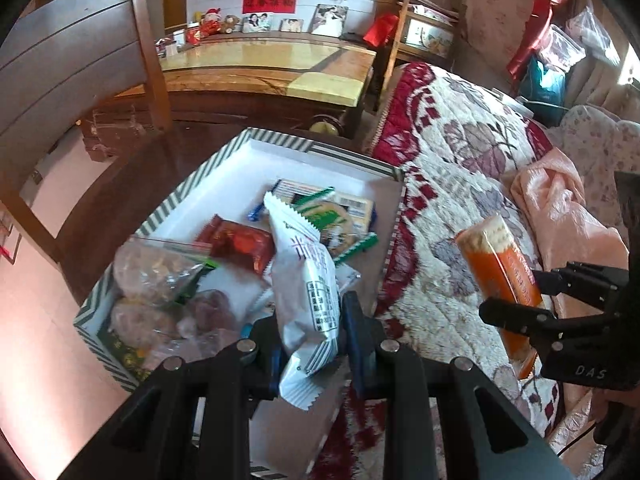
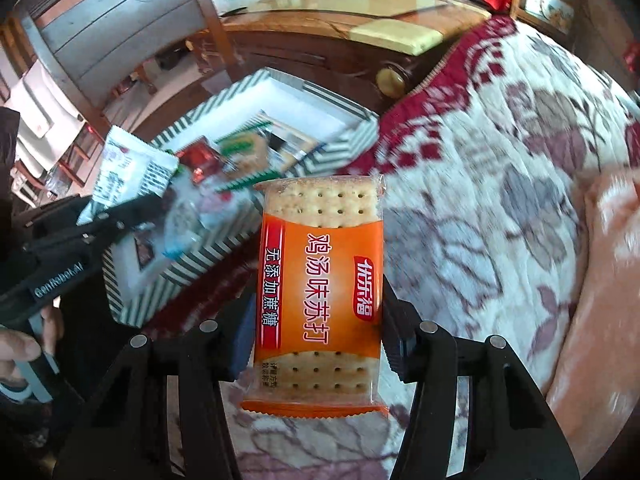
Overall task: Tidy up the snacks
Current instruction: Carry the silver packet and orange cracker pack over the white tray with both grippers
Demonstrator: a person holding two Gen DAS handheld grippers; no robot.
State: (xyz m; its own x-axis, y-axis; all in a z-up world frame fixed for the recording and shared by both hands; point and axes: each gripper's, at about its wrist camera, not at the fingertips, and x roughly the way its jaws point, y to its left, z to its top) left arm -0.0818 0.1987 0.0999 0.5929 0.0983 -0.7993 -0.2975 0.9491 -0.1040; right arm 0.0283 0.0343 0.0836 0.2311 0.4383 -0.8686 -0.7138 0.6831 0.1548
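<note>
My left gripper [image 1: 310, 332] is shut on a white snack packet [image 1: 304, 280], held upright over the near end of a green-striped box [image 1: 192, 184]. The box holds a red packet [image 1: 240, 244], green-and-white cracker packs [image 1: 332, 220] and a clear zip bag of snacks [image 1: 160, 276]. My right gripper [image 2: 320, 340] is shut on an orange soda-cracker packet [image 2: 320, 280], lifted above the quilt to the right of the box [image 2: 192, 272]. The left wrist view shows that orange packet [image 1: 496, 264] in the right gripper [image 1: 516, 296]. The right wrist view shows the white packet [image 2: 128, 168] in the left gripper [image 2: 120, 216].
A red-and-cream floral quilt [image 1: 460, 160] lies under and right of the box. A pink cloth [image 1: 560, 208] lies at its right side. Behind the box stands a wooden table with a glossy top [image 1: 260, 68]. A hand [image 2: 20, 348] grips the left tool's handle.
</note>
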